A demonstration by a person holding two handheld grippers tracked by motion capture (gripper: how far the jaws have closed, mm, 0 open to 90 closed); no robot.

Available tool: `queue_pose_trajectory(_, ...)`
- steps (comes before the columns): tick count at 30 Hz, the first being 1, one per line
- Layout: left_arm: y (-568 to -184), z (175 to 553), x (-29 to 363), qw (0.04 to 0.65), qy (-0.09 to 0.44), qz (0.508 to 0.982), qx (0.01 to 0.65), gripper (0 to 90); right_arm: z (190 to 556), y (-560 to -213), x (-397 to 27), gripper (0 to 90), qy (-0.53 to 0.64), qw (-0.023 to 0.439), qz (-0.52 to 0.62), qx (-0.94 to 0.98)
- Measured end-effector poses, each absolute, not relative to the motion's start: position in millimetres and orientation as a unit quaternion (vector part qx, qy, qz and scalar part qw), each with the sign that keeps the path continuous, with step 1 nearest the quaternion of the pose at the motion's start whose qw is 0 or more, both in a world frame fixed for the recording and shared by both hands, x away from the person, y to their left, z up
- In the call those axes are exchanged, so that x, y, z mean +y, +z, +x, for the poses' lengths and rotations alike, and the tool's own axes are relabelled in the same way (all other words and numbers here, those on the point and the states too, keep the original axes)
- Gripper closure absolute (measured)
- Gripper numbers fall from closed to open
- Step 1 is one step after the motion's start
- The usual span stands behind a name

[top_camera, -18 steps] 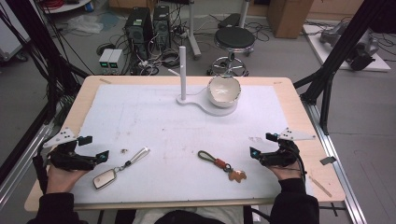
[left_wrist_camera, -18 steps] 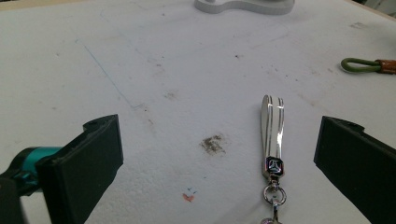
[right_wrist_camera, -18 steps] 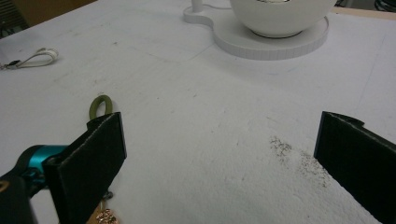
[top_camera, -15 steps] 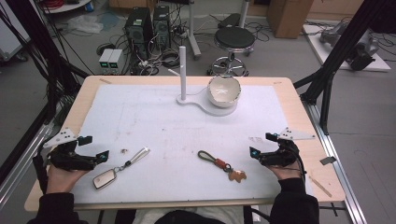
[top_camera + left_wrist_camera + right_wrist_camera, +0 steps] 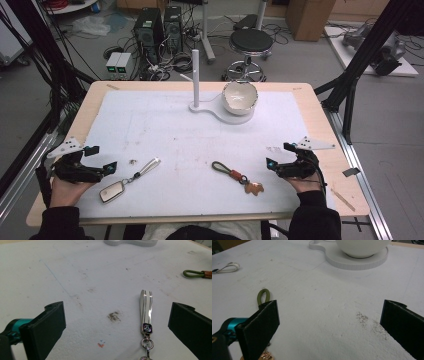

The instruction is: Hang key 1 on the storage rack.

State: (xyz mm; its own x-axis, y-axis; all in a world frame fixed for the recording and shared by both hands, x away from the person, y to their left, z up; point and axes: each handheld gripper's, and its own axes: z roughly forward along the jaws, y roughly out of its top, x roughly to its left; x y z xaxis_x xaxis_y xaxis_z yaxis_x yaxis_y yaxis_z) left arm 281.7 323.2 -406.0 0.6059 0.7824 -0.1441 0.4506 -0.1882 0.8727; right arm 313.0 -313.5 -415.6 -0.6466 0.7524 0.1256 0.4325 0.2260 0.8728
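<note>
Nothing is picked up yet. The left gripper (image 5: 102,159) and right gripper (image 5: 278,155) both have released, empty fingers. 2 keychains lie on the worktop (image 5: 170,130): the silver keychain (image 5: 129,179) just beside the left gripper, the green keychain (image 5: 237,177) near the right.

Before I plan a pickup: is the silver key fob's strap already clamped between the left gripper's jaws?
No, the silver strap lies flat on the white mat, clear of the left gripper, whose jaws stand wide apart.

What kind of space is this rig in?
Most likely a robotics lab or workshop: computer towers and loose cables lie on the floor behind the table, with a stool and black frame struts around it.
</note>
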Motion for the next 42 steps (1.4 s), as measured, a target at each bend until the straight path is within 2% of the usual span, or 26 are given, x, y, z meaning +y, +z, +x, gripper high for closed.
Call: queue_pose_trajectory(42,-410,284,324,0.483,0.164,0.754,0.414,1.7,316,-425,-263,1.3,0.446,0.119,0.332,0.822)
